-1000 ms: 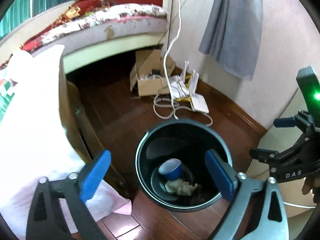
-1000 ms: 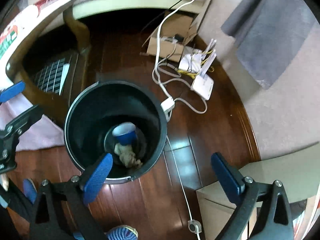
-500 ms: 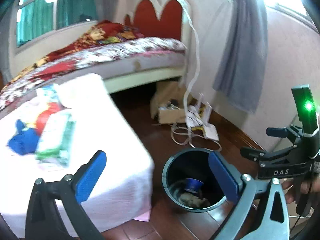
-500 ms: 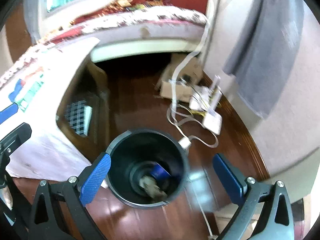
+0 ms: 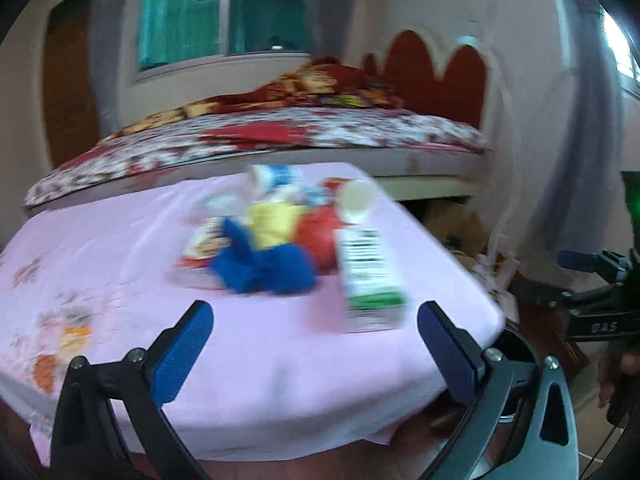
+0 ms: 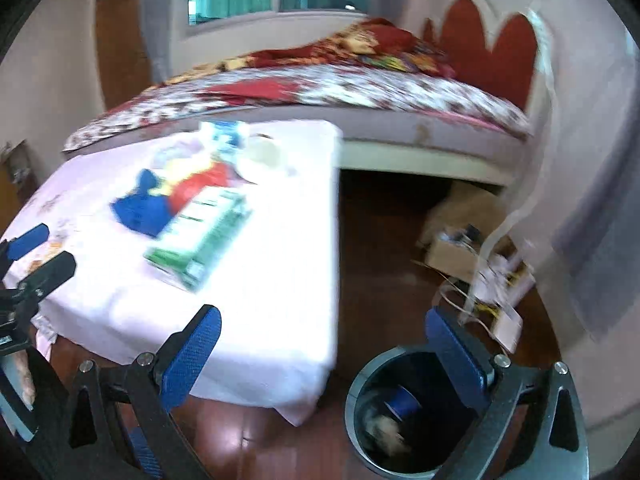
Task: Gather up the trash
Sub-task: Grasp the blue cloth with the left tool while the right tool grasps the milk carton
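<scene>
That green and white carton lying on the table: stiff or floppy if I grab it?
The green and white carton looks boxy with flat faces, so probably fairly stiff. Lying flat, it is unlikely to roll. It is blurred; whether it is full or empty cannot be told.

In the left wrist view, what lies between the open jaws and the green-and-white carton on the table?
Only bare pink tablecloth separates the left gripper from the carton.

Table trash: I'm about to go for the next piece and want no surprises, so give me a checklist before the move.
1. Left gripper open, empty: ok.
2. Right gripper open, empty: ok.
3. Trash on table: green carton, blue cloth lie there: ok.
4. Carton nearest the left gripper, nothing lying in front of it: ok.
5. Bin open beside the table: ok.
6. Views sharp enough for fine aim: not ok, blurred.
</scene>
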`<state>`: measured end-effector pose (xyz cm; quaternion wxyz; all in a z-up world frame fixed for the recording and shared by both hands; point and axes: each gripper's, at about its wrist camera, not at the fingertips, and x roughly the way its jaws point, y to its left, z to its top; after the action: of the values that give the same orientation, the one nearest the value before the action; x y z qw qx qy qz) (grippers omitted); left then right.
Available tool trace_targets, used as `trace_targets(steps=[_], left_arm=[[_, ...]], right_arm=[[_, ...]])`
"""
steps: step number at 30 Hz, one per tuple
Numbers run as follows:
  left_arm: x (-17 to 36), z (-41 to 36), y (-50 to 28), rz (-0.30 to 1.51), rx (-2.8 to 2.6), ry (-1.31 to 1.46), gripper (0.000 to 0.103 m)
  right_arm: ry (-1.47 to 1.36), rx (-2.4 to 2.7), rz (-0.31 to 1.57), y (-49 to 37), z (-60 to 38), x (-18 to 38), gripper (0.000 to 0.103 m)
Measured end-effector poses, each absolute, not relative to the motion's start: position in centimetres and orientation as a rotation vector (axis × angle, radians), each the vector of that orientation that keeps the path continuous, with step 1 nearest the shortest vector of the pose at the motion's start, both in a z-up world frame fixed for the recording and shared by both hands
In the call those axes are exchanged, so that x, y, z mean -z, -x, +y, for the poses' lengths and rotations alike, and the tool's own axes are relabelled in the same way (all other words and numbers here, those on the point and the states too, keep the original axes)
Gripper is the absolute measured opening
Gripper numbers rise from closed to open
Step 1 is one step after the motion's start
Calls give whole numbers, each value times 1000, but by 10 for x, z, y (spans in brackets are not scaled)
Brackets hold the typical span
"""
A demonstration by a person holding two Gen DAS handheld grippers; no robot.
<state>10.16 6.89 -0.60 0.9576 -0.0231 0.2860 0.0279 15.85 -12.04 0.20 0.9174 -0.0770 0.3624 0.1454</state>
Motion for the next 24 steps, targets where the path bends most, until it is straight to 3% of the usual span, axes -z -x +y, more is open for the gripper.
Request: trace_targets(steps=[11, 24], left_arm=[[30, 153, -115, 619, -193, 76, 101], [46, 151, -151, 657, -123, 59, 101]], right_arm=[[175, -433, 761, -188, 7, 19, 103], [143, -318, 844, -234, 9, 58, 101]])
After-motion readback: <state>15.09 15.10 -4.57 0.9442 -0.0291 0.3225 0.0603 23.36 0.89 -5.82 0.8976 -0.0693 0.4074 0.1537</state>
